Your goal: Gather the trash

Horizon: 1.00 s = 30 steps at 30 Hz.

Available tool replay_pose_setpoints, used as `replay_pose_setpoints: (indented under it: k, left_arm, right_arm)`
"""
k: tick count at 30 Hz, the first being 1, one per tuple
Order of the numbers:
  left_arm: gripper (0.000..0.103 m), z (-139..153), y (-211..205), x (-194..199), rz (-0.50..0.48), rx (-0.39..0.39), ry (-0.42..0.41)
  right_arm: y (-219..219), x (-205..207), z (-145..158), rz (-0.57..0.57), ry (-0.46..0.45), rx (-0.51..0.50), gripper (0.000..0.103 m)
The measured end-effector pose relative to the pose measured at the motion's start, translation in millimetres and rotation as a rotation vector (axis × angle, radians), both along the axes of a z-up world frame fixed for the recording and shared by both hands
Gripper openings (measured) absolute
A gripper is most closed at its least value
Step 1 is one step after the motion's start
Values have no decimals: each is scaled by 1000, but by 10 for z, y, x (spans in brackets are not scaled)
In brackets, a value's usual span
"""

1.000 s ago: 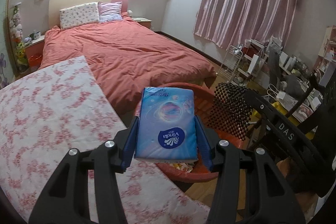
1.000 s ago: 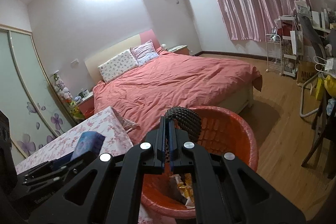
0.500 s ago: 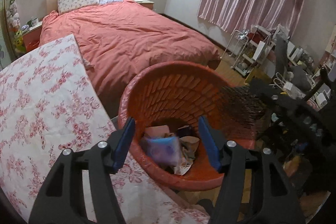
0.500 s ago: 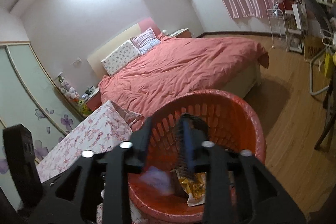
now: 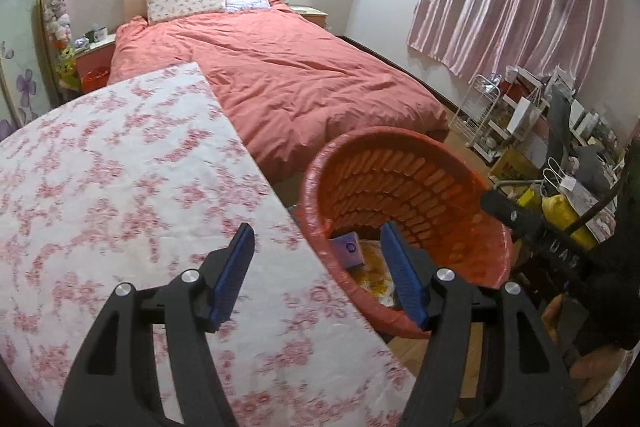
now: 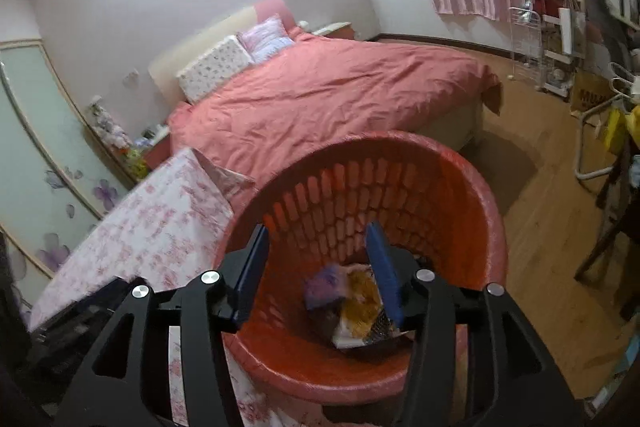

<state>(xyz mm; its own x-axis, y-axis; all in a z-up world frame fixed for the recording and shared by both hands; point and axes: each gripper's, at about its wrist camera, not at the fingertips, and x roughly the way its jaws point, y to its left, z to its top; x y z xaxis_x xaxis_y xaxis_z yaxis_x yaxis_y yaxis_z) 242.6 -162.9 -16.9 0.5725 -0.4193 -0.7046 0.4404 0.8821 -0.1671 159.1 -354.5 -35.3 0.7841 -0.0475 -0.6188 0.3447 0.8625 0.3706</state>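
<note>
Both drops done by the look of it: blue tissue pack and wrappers lying inside the red basket. Left gripper and right gripper spreading wider, nothing between the pads. No more trash showing on the floral tablecloth beside the basket.

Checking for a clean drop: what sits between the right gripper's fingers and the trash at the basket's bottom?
Nothing: in the right wrist view the opening right gripper hangs over the red basket, only air above the trash.

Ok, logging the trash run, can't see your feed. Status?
Left gripper and right gripper both opening, nothing between the fingers. Blue tissue pack lies in the red basket with wrappers. Nothing in the way.
</note>
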Motion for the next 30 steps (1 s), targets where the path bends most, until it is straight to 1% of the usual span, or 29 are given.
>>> replay_pose_setpoints:
  k: [2, 5, 7, 8, 9, 10, 11, 12, 13, 15, 16, 17, 18, 19, 20, 23, 27, 30]
  left_arm:
    - [65, 42, 72, -6, 10, -8, -6]
    - [65, 107, 177, -73, 25, -11, -22]
    - [66, 162, 262, -145, 38, -7, -39]
    - [69, 200, 320, -198, 48, -7, -51]
    - [73, 227, 361, -240, 57, -6, -61]
    - [74, 259, 420, -296, 68, -3, -76]
    - [78, 302, 511, -386, 84, 2, -97]
    - [83, 331, 580, -445, 96, 3, -110]
    - [85, 361, 663, -526, 114, 6, -127]
    - [93, 403, 813, -679, 149, 12, -155]
    - [94, 425, 905, -778, 171, 14, -171]
    - [97, 444, 991, -877, 193, 15, -186]
    - [99, 457, 1058, -950, 210, 17, -195]
    - [99, 469, 1133, -1038, 230, 19, -204]
    - [99, 480, 1209, -1126, 249, 22, -212]
    - [99, 506, 1401, -1368, 295, 28, -233]
    - [99, 526, 1591, -1684, 350, 39, -272]
    - [99, 515, 1711, -1908, 387, 39, -290]
  right_arm:
    - [24, -72, 43, -1, -20, 8, 51]
    - [72, -177, 167, -15, -45, -35, 51]
    - [141, -251, 269, -26, -64, -80, 54]
    - [166, -296, 308, -32, -74, -96, 62]
    - [196, -332, 340, -39, -86, -112, 75]
    - [237, -414, 394, -52, -109, -134, 83]
    - [282, -501, 445, -63, -134, -153, 95]
    - [346, -610, 491, -72, -156, -175, 98]
    - [409, -680, 517, -77, -165, -198, 98]
    - [505, -763, 549, -101, -174, -243, 99]
    - [591, -823, 570, -122, -183, -283, 99]
    - [718, -914, 595, -147, -192, -350, 99]
    - [762, -943, 604, -157, -194, -373, 99]
    - [887, -1060, 612, -182, -205, -429, 100]
    - [918, -1091, 620, -181, -211, -435, 100]
    - [1010, -1306, 622, -142, -226, -404, 100]
    - [1134, -1551, 623, -159, -237, -403, 100]
    - [1240, -1699, 606, -124, -240, -387, 100]
